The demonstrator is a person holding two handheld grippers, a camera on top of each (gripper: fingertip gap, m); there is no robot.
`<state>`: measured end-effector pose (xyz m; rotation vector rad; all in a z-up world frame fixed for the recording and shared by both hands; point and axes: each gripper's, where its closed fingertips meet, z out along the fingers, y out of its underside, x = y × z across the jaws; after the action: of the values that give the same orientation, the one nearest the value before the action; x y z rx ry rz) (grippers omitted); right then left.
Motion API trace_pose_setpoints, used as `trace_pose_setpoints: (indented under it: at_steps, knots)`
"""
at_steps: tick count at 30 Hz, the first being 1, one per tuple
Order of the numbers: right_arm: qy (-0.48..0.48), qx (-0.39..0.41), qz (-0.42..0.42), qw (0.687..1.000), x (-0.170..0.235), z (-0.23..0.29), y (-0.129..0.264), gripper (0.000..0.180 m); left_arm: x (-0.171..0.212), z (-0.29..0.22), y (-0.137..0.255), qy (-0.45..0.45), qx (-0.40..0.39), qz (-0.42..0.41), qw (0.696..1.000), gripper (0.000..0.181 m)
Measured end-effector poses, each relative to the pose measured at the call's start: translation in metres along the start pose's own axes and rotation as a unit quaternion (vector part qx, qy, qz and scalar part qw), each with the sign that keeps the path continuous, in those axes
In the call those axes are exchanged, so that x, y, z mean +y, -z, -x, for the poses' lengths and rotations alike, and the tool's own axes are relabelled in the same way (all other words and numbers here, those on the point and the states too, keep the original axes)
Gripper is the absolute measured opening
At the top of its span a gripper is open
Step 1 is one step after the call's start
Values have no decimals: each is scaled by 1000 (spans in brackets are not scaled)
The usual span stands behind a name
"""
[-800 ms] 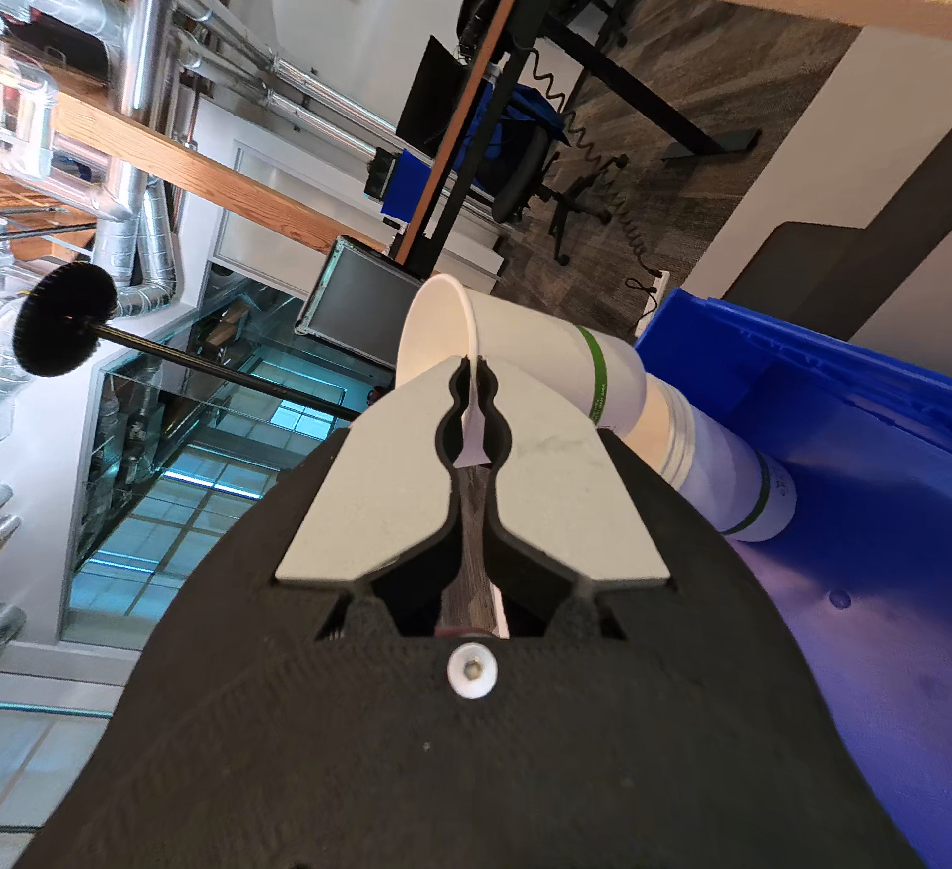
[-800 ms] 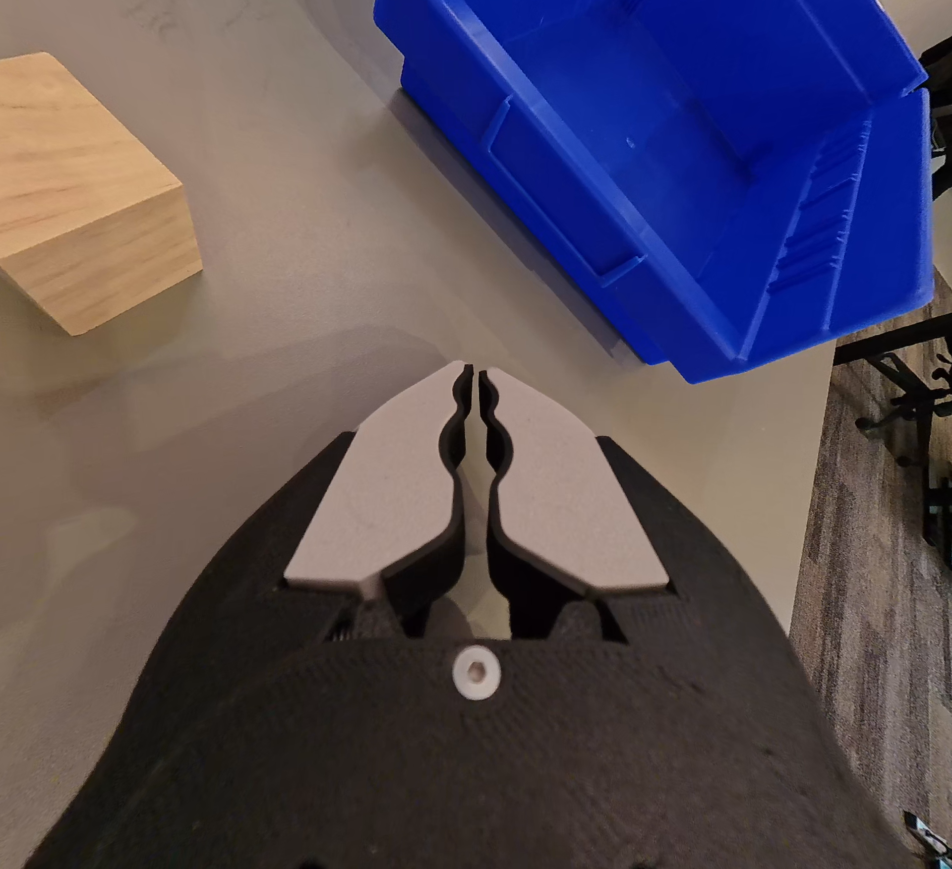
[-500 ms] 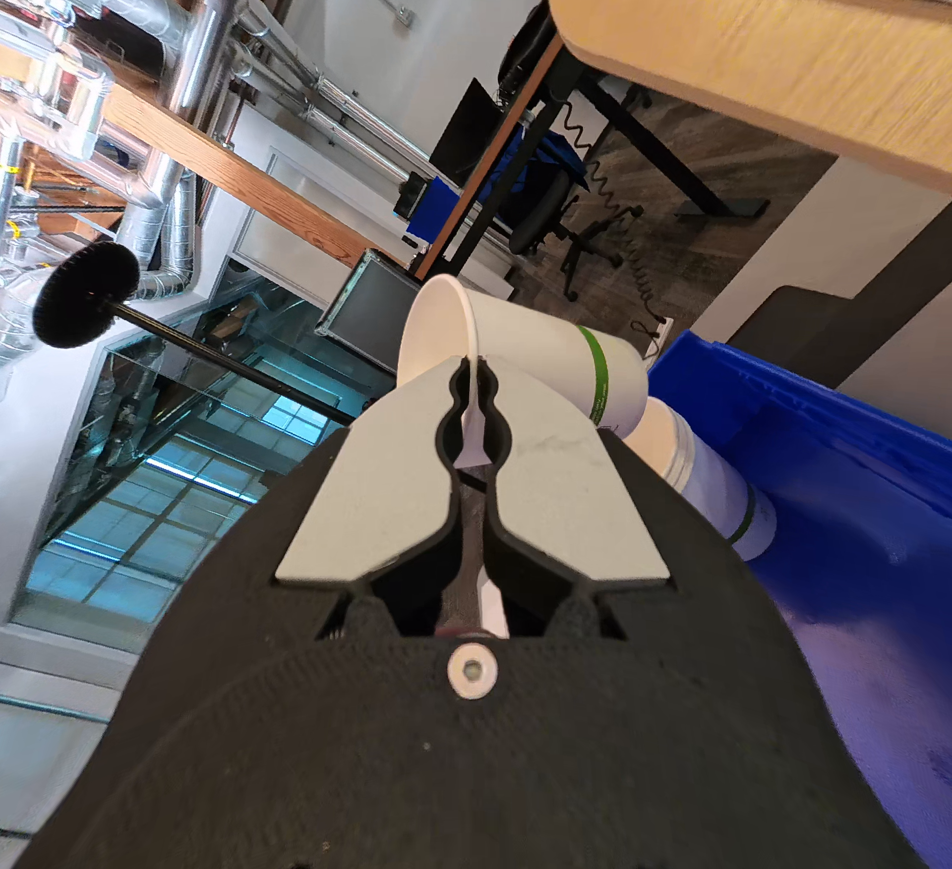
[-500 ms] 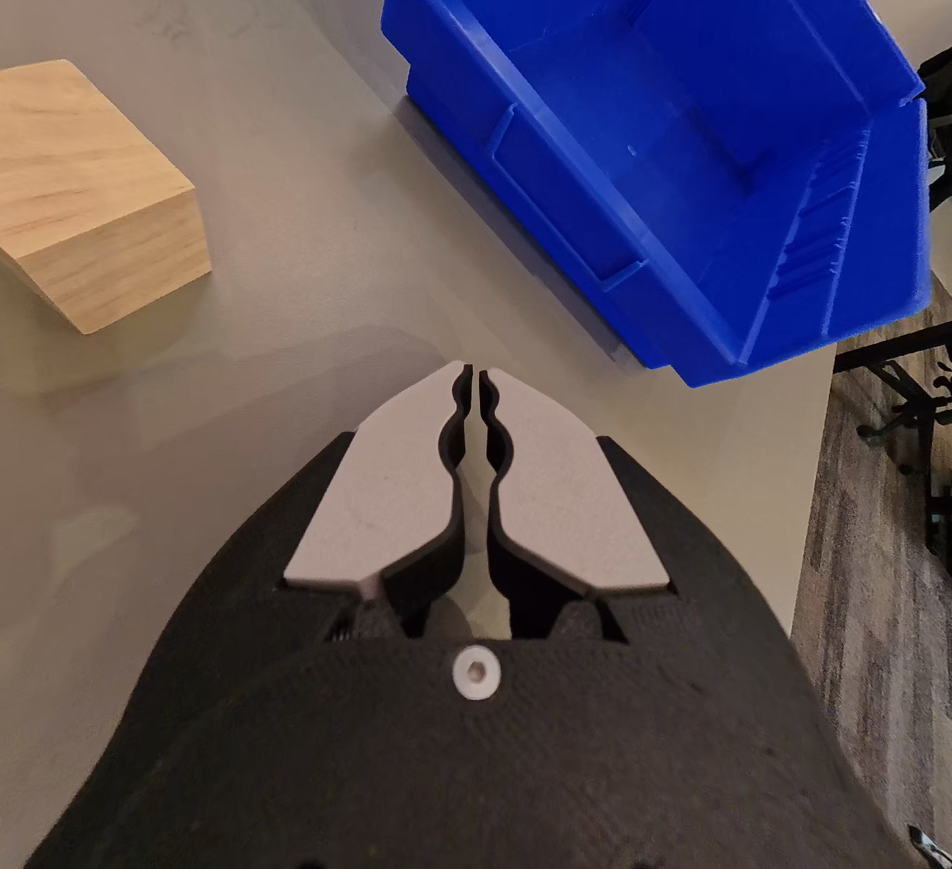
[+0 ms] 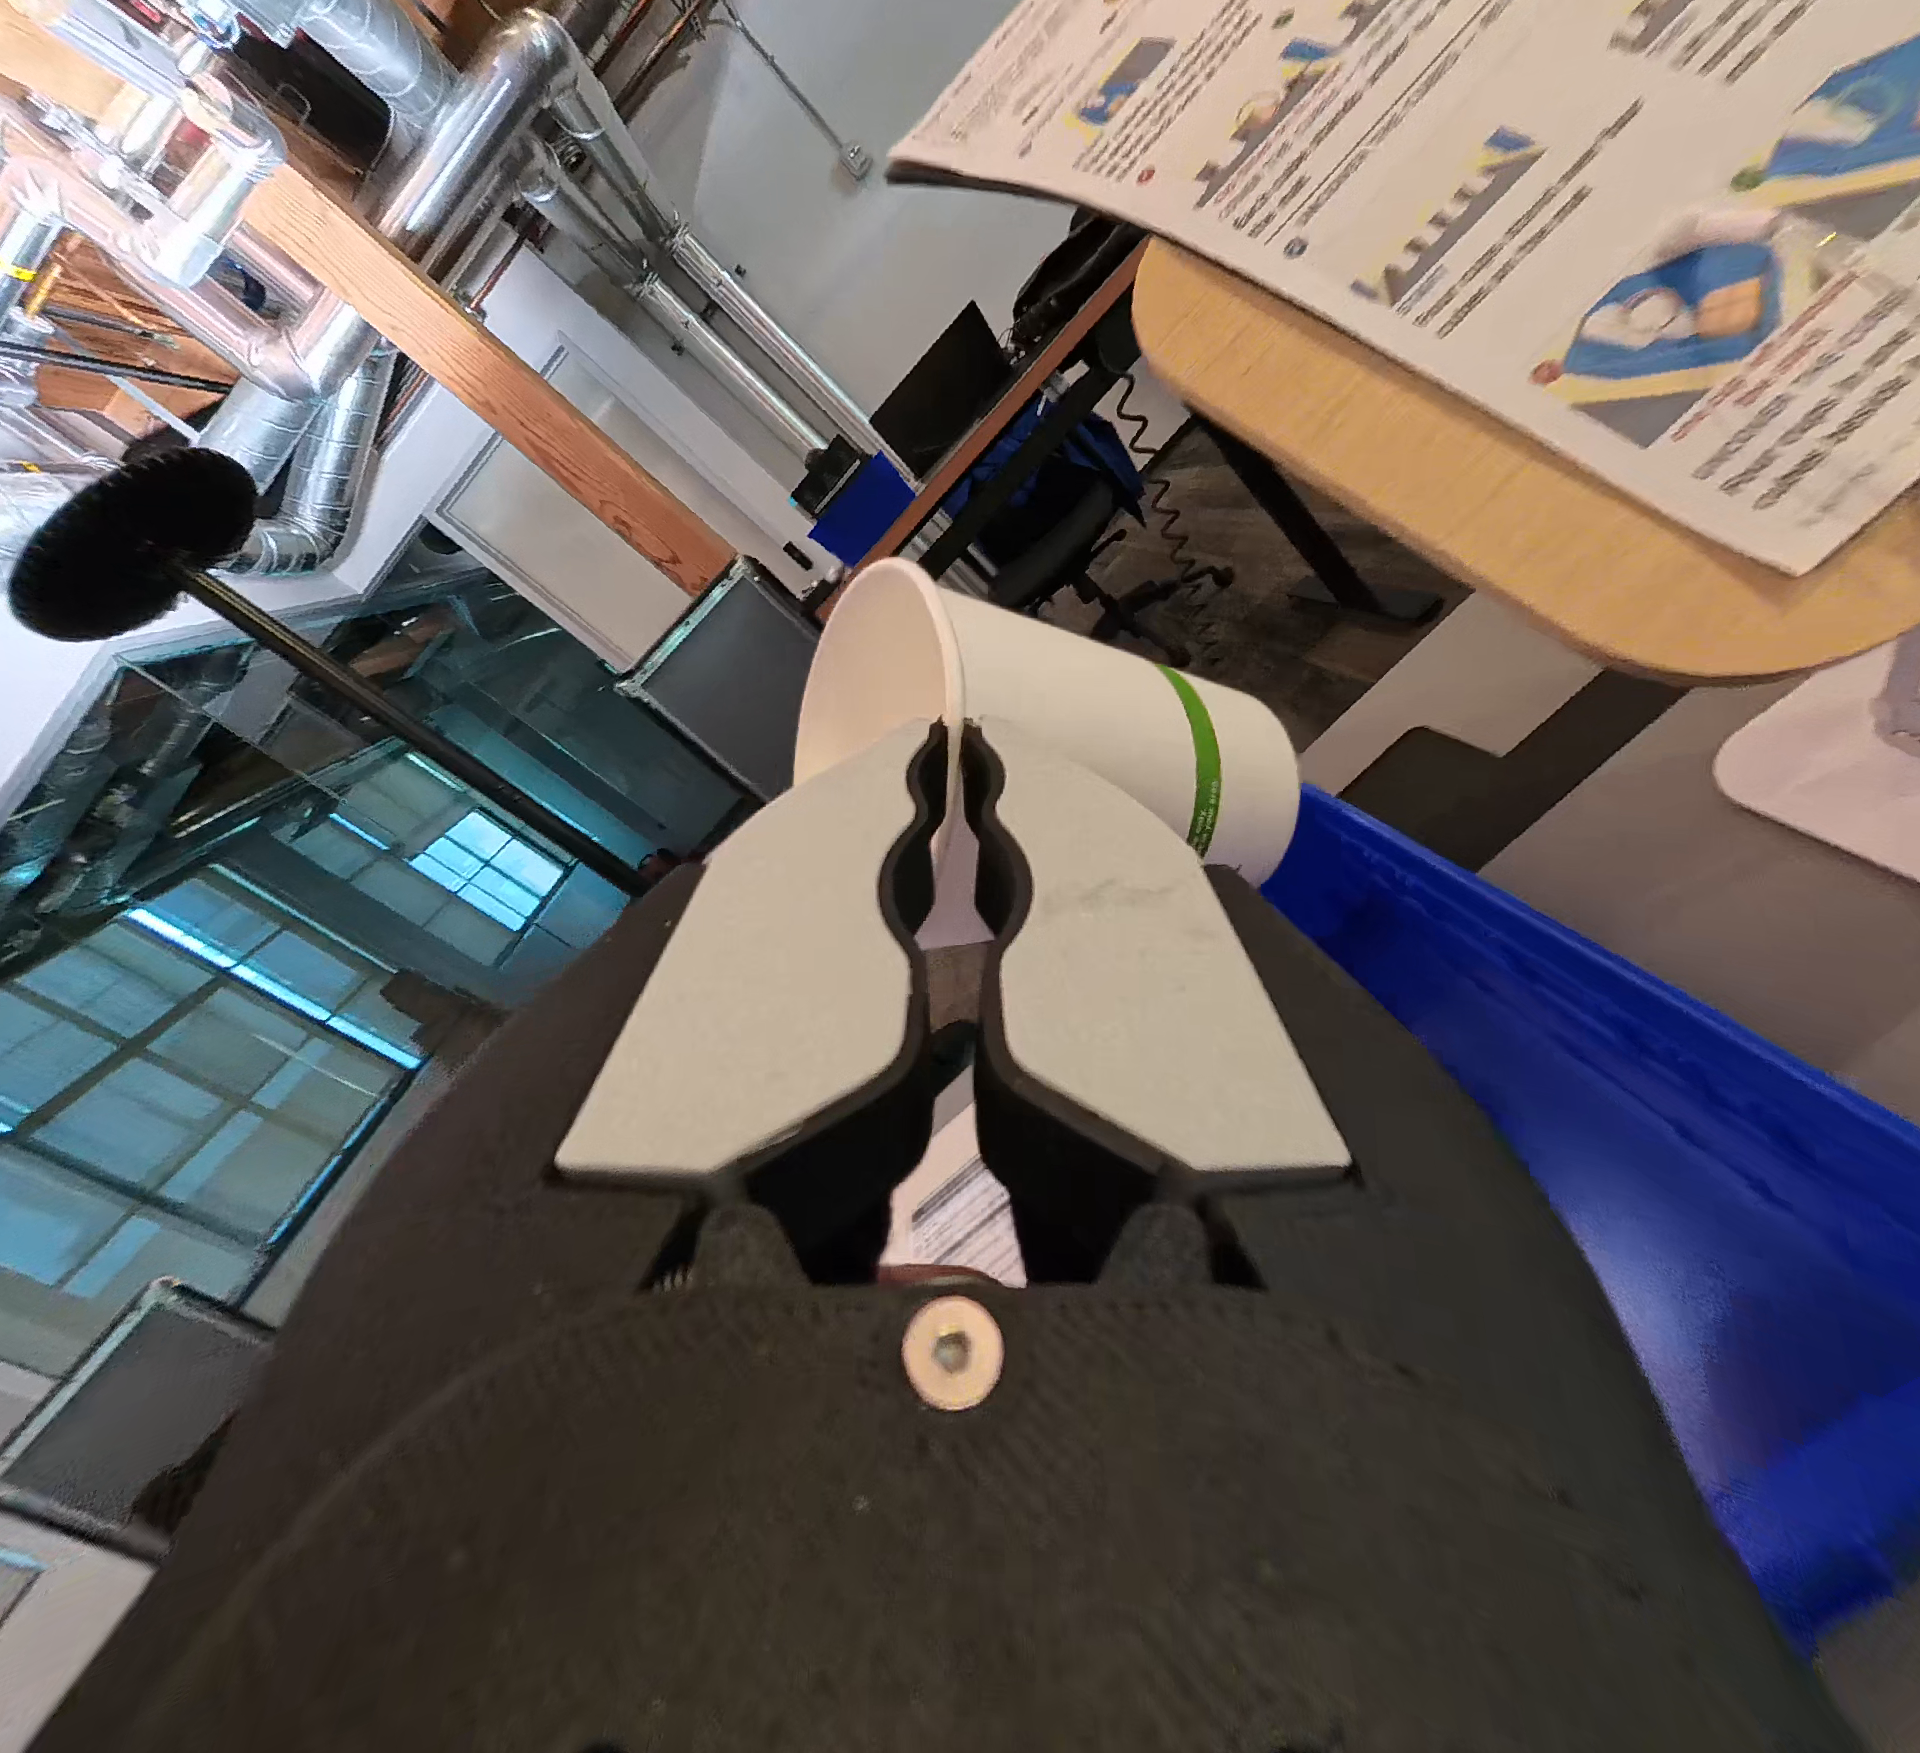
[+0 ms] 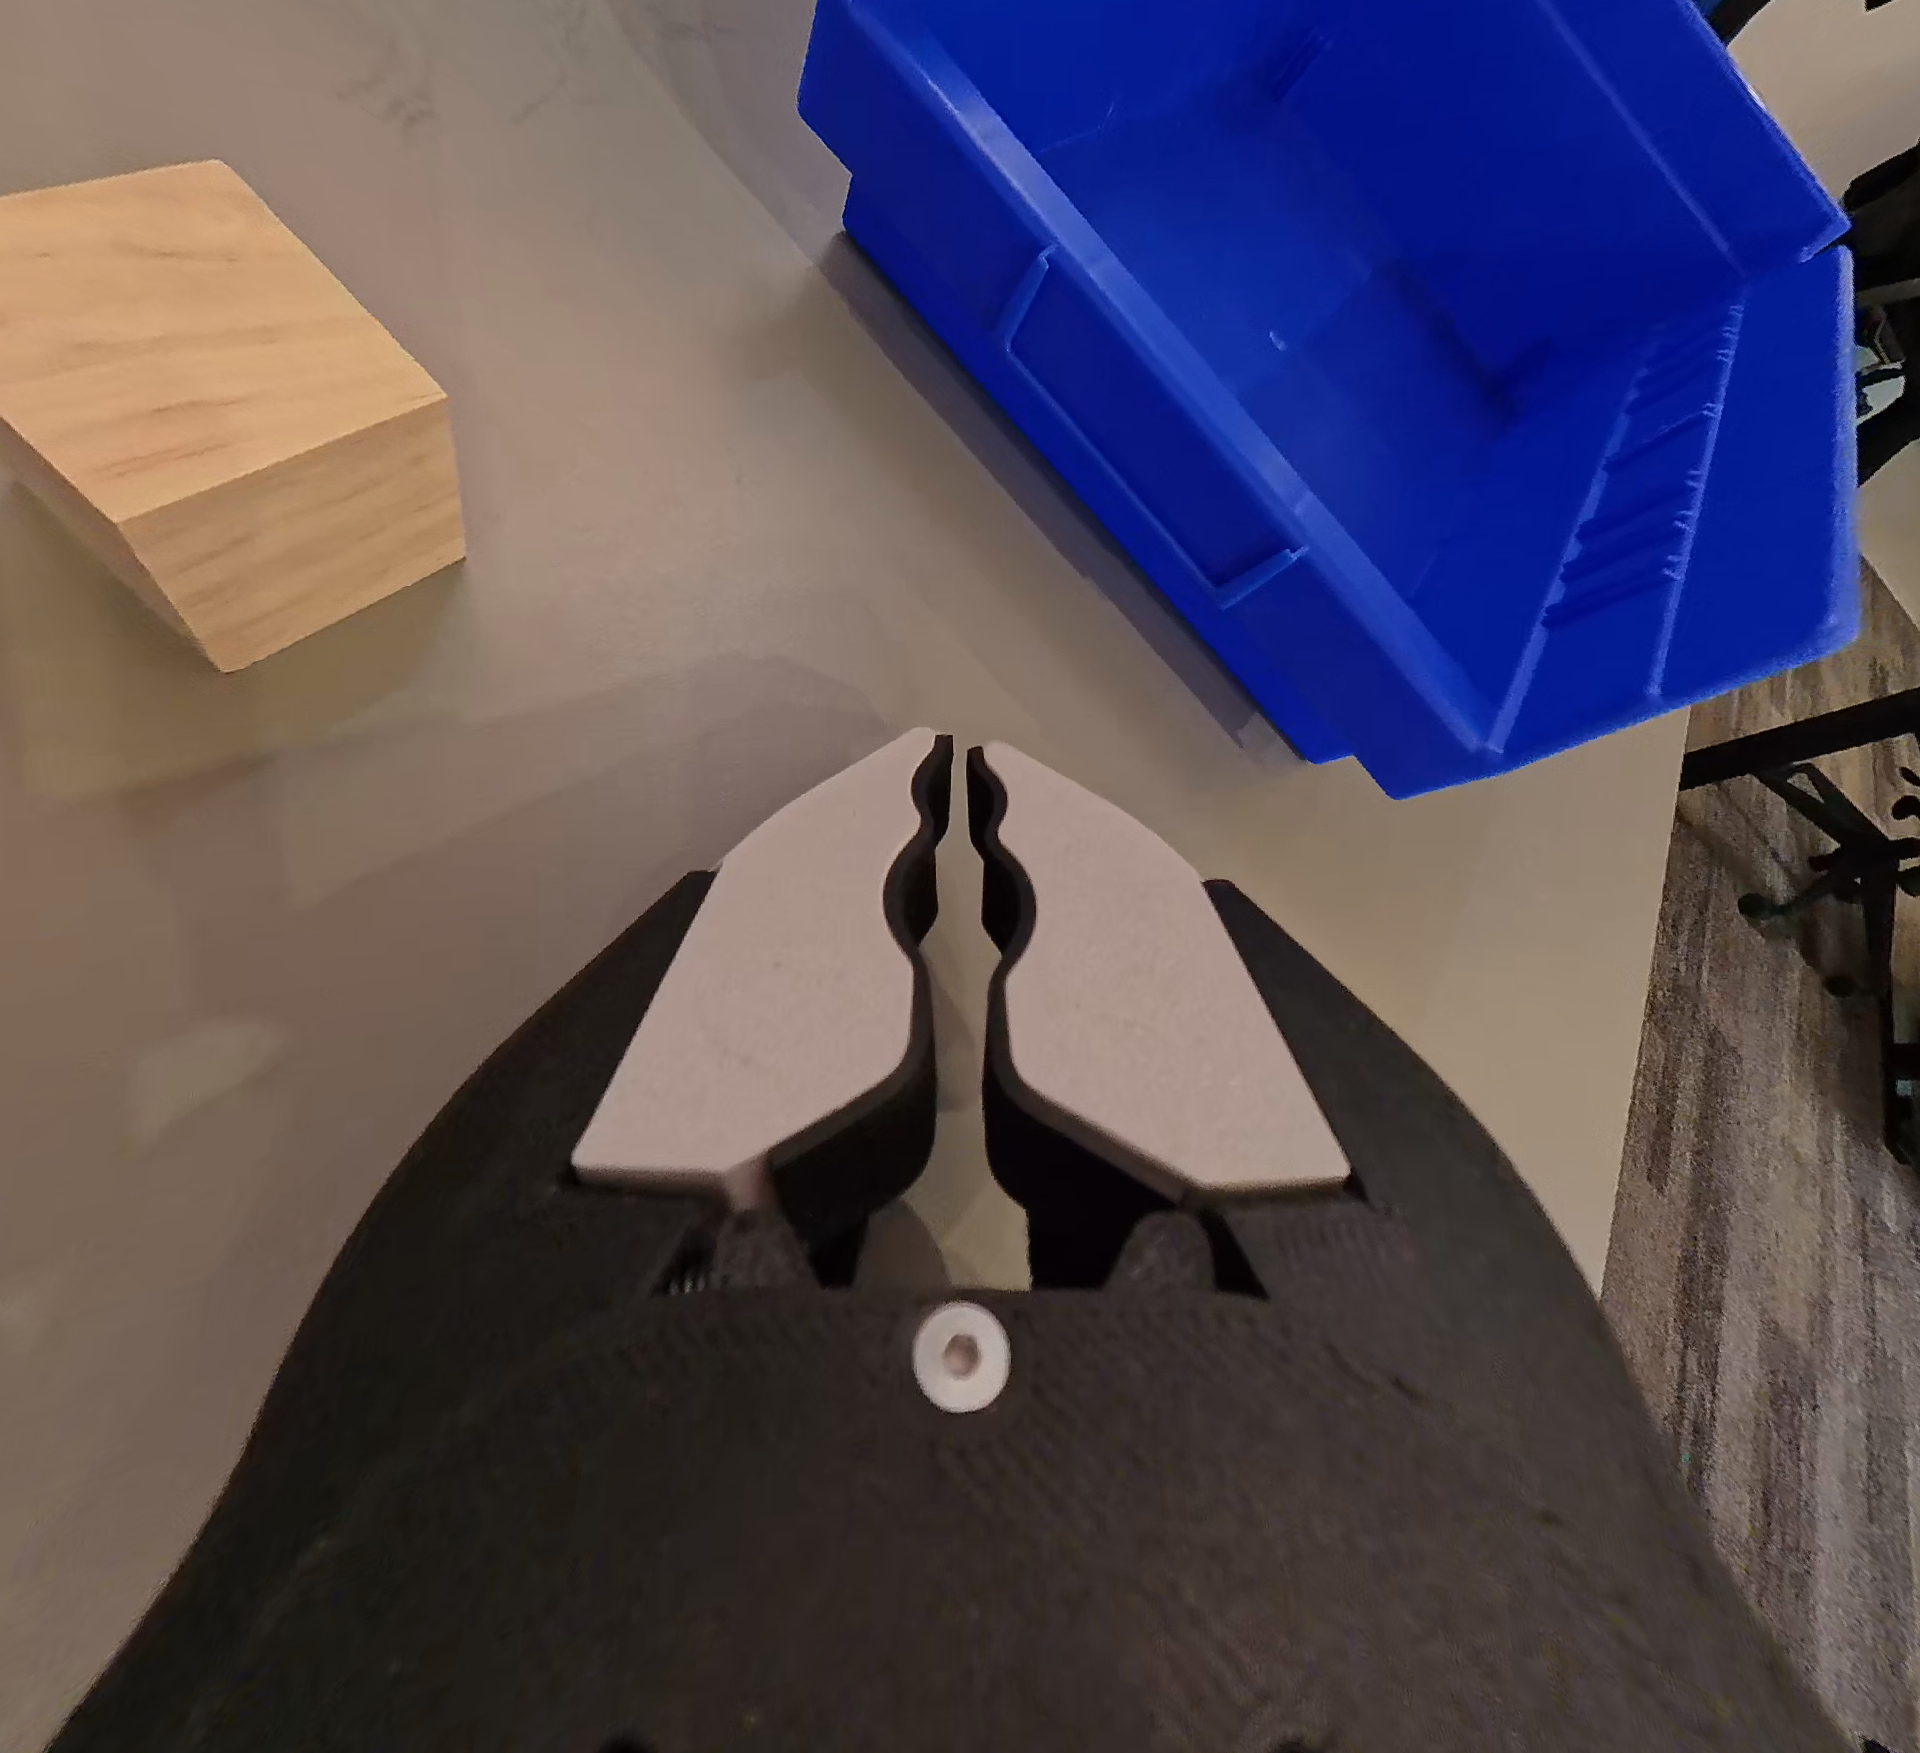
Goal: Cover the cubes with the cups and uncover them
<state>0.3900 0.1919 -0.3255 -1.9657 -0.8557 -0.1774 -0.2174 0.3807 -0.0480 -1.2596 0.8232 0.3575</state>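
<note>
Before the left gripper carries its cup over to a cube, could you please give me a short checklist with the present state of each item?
1. Left gripper pinching the paper cup by its rim: ok, the rim sits between the closed fingertips.
2. Cup free of the blue bin: ok, it hangs above the bin edge with nothing nested on it.
3. Cup mouth turned down for covering: not ok, the cup lies sideways.
4. Target in sight: ok, a wooden cube stands uncovered on the grey table.
5. Right gripper out of the way: ok, it is shut, holds nothing and hovers apart from the cube.
6. Further cubes: cannot tell, only one shows.
</note>
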Motion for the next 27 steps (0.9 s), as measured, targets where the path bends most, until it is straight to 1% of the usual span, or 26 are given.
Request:
trace_pose_setpoints:
  at_steps: [5, 9, 12, 14, 16, 17, 19, 21, 23, 25, 27]
  knots:
    - [-2, 1, -12, 1000, -3, 0, 2, 3, -23, -16, 30, 48, 18, -31, 998, 3]
    - [-8, 0, -25, 1000, -6, 0, 6, 4, -37, -34, 51, 117, 37, -65, 990, 2]
    - [-19, 3, -41, 999, -10, -2, 10, 6, -46, -45, 61, 167, 45, -90, 981, 2]
    - [-25, 11, -68, 997, -20, -5, 18, 6, -57, -50, 66, 219, 60, -130, 965, 3]
    - [-12, 39, -118, 992, -44, -10, 35, 1, -68, -56, 69, 266, 73, -166, 947, 3]
    - [-15, 40, -141, 989, -59, -10, 43, 1, -73, -61, 70, 282, 82, -178, 939, 2]
    - [-18, 25, -189, 982, -93, 0, 56, 2, -83, -74, 69, 309, 101, -198, 925, 2]
    - [6, 13, -220, 975, -131, 15, 65, 3, -94, -89, 67, 336, 122, -214, 909, 2]
    - [29, -2, -253, 967, -175, 32, 72, 5, -107, -103, 66, 376, 145, -234, 885, 2]
    - [47, -16, -283, 958, -217, 50, 74, 16, -115, -116, 63, 415, 165, -244, 861, 2]
    - [70, -20, -307, 949, -255, 66, 73, 34, -124, -128, 61, 462, 196, -260, 825, 2]
